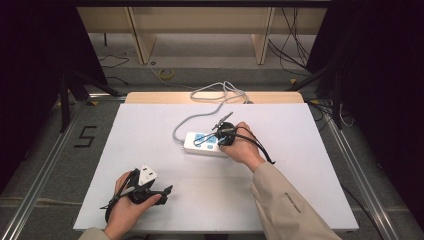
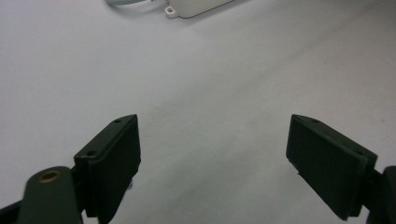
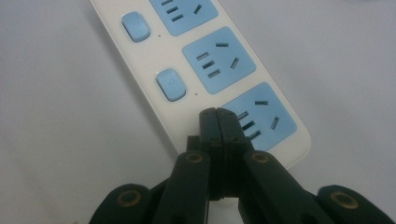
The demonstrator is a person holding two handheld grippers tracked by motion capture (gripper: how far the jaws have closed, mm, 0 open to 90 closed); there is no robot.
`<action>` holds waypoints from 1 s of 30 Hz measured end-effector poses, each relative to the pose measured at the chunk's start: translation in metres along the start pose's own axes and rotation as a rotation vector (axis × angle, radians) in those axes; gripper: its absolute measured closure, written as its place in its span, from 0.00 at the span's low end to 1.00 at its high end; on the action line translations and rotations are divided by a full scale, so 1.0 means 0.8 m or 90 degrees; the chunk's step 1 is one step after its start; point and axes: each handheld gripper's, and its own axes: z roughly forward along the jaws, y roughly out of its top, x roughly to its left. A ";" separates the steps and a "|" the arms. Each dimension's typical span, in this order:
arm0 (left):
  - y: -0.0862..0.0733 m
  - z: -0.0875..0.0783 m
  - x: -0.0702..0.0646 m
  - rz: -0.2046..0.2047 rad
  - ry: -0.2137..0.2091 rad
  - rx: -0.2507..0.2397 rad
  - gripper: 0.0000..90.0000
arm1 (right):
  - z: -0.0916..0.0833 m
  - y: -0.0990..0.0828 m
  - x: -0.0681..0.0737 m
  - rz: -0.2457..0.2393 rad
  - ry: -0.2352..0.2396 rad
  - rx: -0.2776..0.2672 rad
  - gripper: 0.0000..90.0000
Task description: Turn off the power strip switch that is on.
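Right gripper (image 3: 218, 114), jaws closed empty, pressed the power strip (image 3: 140, 60) mid-desk; could've slid sideways. Left gripper (image 2: 212, 163) sat open.

High overview; two close gripper views, power strip (image 3: 205, 70) shared.

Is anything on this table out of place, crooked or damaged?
Nothing looks damaged or spilled. The white power strip lies slightly askew to the table edges, and its grey cable trails in loose loops over the far edge. The right tongs are shut, tips at the strip's end socket; the left tongs are open over bare table.
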 end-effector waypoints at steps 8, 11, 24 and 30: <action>0.000 0.000 0.000 0.000 0.000 0.002 0.19 | -0.001 -0.003 -0.001 0.009 0.004 -0.008 1.00; 0.000 0.000 0.000 0.000 0.000 0.002 0.19 | 0.000 -0.003 -0.002 0.002 0.002 -0.012 1.00; 0.000 0.000 0.001 0.001 -0.001 0.002 0.19 | -0.001 -0.002 -0.002 0.009 0.007 -0.007 1.00; 0.000 0.001 0.001 0.001 -0.001 0.001 0.19 | -0.006 -0.002 -0.002 0.004 0.005 -0.017 1.00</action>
